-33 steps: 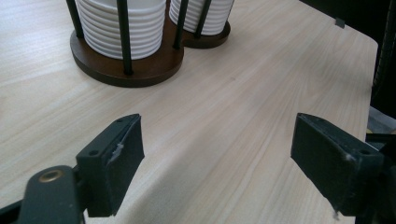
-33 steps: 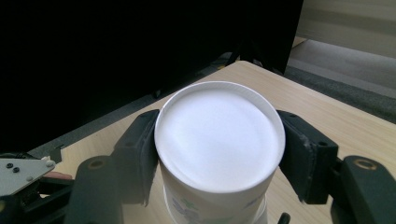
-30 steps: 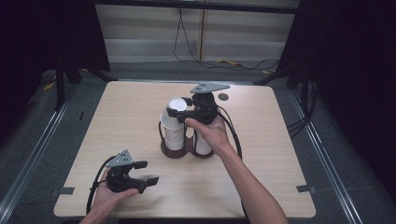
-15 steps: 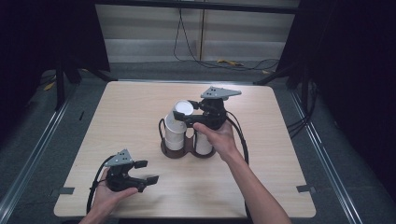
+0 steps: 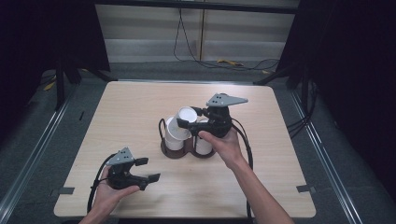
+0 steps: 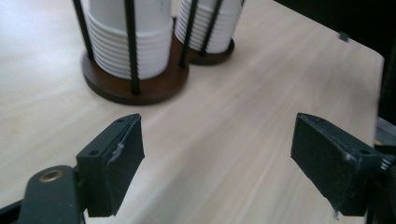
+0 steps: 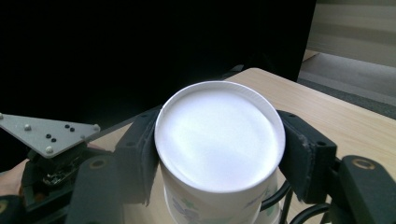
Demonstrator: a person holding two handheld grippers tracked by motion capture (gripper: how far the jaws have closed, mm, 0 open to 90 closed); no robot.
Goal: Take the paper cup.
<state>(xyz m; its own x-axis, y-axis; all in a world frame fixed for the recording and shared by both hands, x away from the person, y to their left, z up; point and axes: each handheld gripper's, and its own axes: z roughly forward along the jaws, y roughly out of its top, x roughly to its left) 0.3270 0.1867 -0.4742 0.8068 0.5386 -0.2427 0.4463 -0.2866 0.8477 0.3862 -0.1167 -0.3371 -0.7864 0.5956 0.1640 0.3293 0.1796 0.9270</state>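
A dark wire cup holder with a brown base (image 5: 176,151) stands mid-table and carries two stacks of upturned white cups (image 5: 173,135). My right gripper (image 5: 187,118) is shut on the top white cup (image 5: 187,115), held tilted just above the left stack. In the right gripper view the cup's flat end (image 7: 219,135) faces the camera, with a jaw pressed on each side of my right gripper (image 7: 219,156). My left gripper (image 5: 150,170) rests open near the front left of the table. In its view my left gripper (image 6: 217,154) has wide jaws facing the holder base (image 6: 140,91) and the ribbed cup stacks (image 6: 126,46).
The light wooden table (image 5: 289,154) has bare room on all sides of the holder. Cables (image 5: 245,144) trail from the right gripper toward the front edge. A dark floor and metal rails (image 5: 42,135) flank the table.
My right gripper has lifted the top cup off the left stack and tilted it rightward. The left gripper has stayed near the front left, still open.
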